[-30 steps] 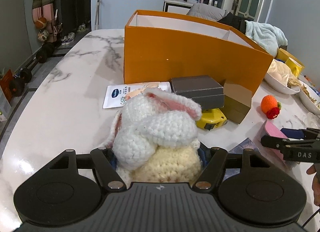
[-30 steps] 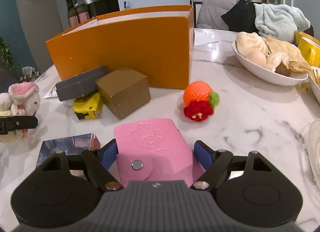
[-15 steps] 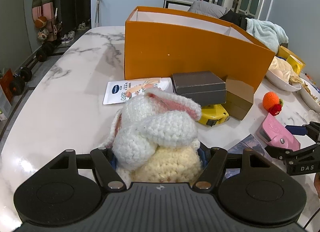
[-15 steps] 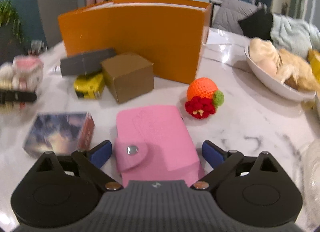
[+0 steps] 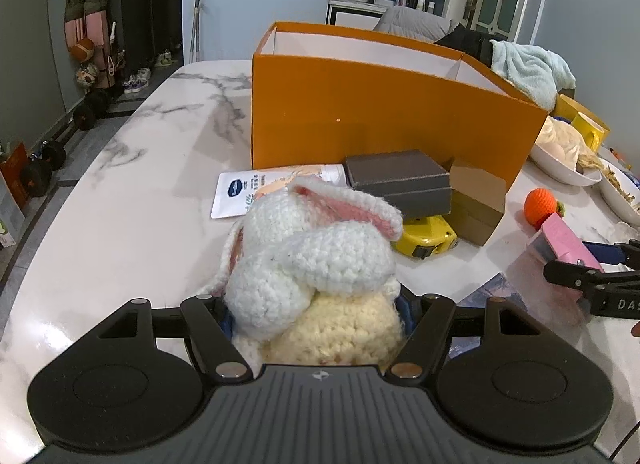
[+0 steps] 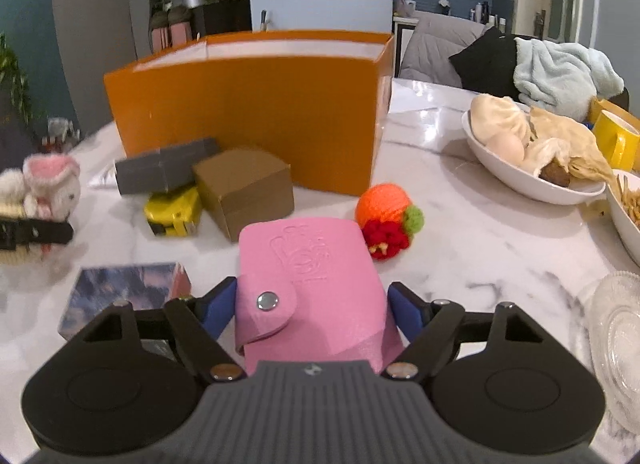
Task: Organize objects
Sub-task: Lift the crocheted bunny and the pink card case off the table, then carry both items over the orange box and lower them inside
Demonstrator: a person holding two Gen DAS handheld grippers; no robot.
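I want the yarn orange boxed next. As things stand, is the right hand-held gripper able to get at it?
Probably not yet: the right hand-held gripper is shut on the pink wallet. The yarn orange lies just ahead on bare marble table with nothing between them, so the path looks free once the wallet is dropped.
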